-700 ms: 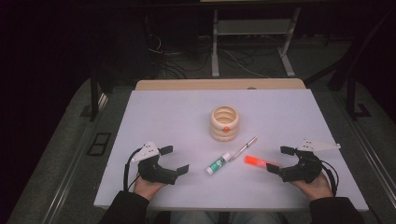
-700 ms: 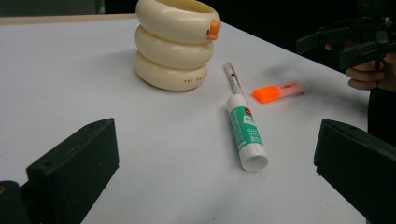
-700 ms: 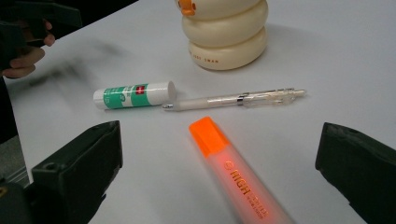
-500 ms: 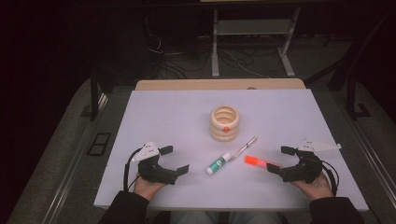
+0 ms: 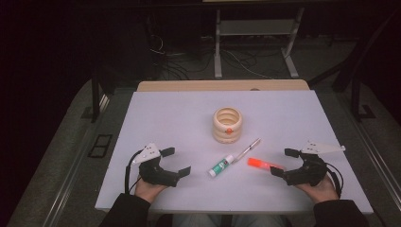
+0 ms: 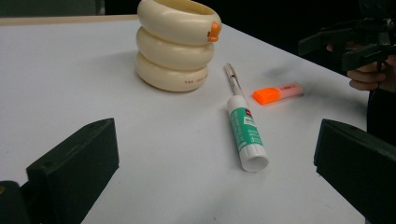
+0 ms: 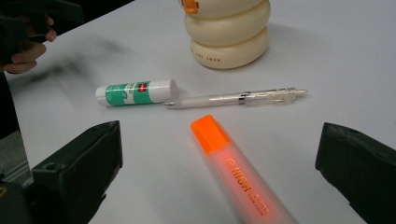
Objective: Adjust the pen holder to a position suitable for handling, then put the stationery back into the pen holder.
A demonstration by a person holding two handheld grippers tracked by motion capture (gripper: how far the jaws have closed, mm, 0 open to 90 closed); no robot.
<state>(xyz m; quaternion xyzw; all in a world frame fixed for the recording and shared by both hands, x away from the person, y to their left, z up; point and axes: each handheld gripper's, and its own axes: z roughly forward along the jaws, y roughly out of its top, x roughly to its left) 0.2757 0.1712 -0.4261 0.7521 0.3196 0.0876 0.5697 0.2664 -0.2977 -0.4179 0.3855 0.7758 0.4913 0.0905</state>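
Note:
A cream ringed pen holder (image 5: 227, 124) (image 6: 176, 45) (image 7: 227, 31) with a small orange knob stands mid-table. In front of it lie a clear pen (image 5: 248, 148) (image 6: 233, 80) (image 7: 238, 99), a green-and-white glue stick (image 5: 221, 166) (image 6: 247, 132) (image 7: 136, 92) and an orange highlighter (image 5: 265, 164) (image 6: 277, 93) (image 7: 236, 171). My left gripper (image 5: 176, 161) (image 6: 215, 172) rests open at the near left, empty, aimed at the glue stick. At the near right my right gripper (image 5: 284, 161) (image 7: 219, 172) is open, its jaws on either side of the highlighter's end without touching it.
The white table top (image 5: 165, 118) ends at a wooden strip (image 5: 189, 85) at the back. Beyond it stand a metal rack (image 5: 253, 42) and floor cables (image 5: 170, 61). The near table edge (image 5: 227, 205) runs just in front of both hands.

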